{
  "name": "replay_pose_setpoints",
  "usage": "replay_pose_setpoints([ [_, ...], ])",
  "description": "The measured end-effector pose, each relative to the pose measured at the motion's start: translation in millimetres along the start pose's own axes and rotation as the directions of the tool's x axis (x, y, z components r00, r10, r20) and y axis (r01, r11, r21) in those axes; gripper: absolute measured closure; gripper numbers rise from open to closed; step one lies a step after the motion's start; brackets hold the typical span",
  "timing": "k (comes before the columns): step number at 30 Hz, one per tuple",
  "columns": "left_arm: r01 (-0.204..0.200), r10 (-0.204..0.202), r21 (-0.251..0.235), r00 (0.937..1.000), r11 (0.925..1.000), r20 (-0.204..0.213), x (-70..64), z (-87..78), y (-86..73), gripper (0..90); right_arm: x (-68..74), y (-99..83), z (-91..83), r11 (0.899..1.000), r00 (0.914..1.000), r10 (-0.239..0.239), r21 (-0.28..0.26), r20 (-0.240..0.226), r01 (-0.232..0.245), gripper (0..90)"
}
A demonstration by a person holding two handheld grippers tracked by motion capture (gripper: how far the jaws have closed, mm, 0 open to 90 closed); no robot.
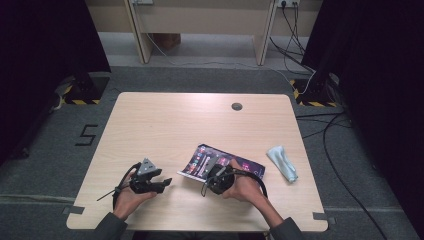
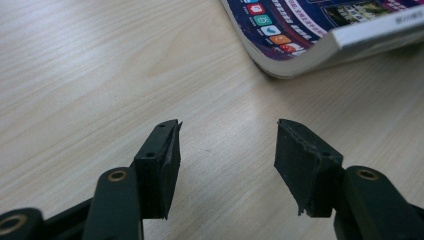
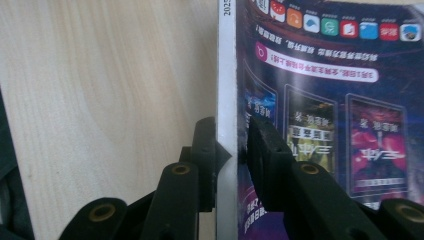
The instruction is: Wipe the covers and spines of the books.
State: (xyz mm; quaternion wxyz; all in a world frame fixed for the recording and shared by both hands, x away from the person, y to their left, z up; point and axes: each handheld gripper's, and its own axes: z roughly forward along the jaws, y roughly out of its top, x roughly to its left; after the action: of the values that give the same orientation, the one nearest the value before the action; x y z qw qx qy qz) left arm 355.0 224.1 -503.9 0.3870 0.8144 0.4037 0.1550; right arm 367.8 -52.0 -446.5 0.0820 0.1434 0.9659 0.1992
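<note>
A purple-covered magazine (image 1: 202,161) lies on the wooden table (image 1: 165,120), right of centre near the front. My right gripper (image 1: 216,175) is shut on its near edge; in the right gripper view the two black jaws pinch the white spine of the magazine (image 3: 310,100) at my right gripper (image 3: 232,145). My left gripper (image 1: 162,184) rests low over the table to the magazine's left, held by a hand. Its jaws stand open over bare wood at my left gripper (image 2: 227,145), with the magazine's corner (image 2: 305,47) farther ahead to the right.
A crumpled light-blue cloth (image 1: 282,162) lies on the table's right side. A round cable hole (image 1: 237,106) sits near the far edge. Cables trail on the floor to the right of the table.
</note>
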Motion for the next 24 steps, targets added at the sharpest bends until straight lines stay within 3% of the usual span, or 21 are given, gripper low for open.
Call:
replay_pose_setpoints([
  [7, 0.011, -0.011, -0.021, 0.9999, 0.9997, 0.0, -1.5, 0.0, 2.8, 43.3, 2.3, -8.5, 6.2, 0.999, 0.9979, 0.039, -0.019, -0.051, -0.04, 69.1],
  [24, 0.022, -0.021, -0.025, 0.9996, 0.9994, 0.018, -4.6, 3.4, 4.0, 44.3, 11.1, -29.8, 13.7, 0.99, 0.989, 0.111, -0.076, -0.098, -0.118, 58.5],
])
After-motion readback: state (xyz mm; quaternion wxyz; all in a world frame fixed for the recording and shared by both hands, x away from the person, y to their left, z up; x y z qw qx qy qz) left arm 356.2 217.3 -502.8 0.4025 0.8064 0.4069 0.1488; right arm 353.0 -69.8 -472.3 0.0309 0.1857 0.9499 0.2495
